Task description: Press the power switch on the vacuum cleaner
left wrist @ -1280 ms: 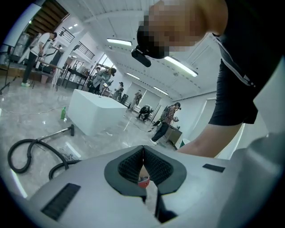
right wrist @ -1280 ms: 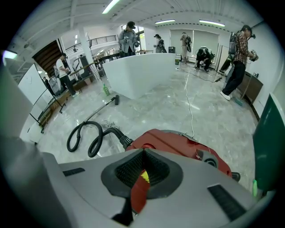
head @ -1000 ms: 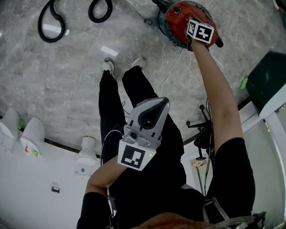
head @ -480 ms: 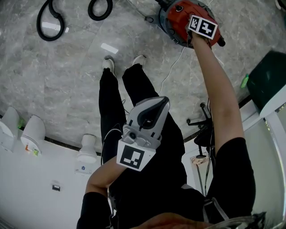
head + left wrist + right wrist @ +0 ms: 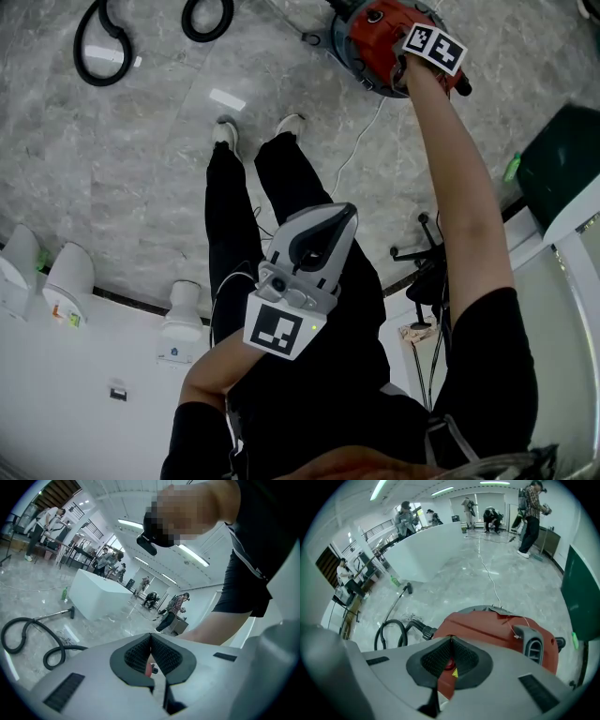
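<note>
On grey marble floor (image 5: 141,169) at one o'clock of the head view, red vacuum cleaner (image 5: 370,42), black hose (image 5: 101,82) at eleven o'clock, left gripper (image 5: 151,637) jaws clenched empty, right gripper (image 5: 451,643) jaws clenched, tips over the vacuum's round red power switch (image 5: 449,664), contact unclear

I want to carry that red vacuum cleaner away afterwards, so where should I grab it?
Probably the grey handle on top of the vacuum cleaner, from above: it stands proud of the red body, with an opening for a tool jaw.
</note>
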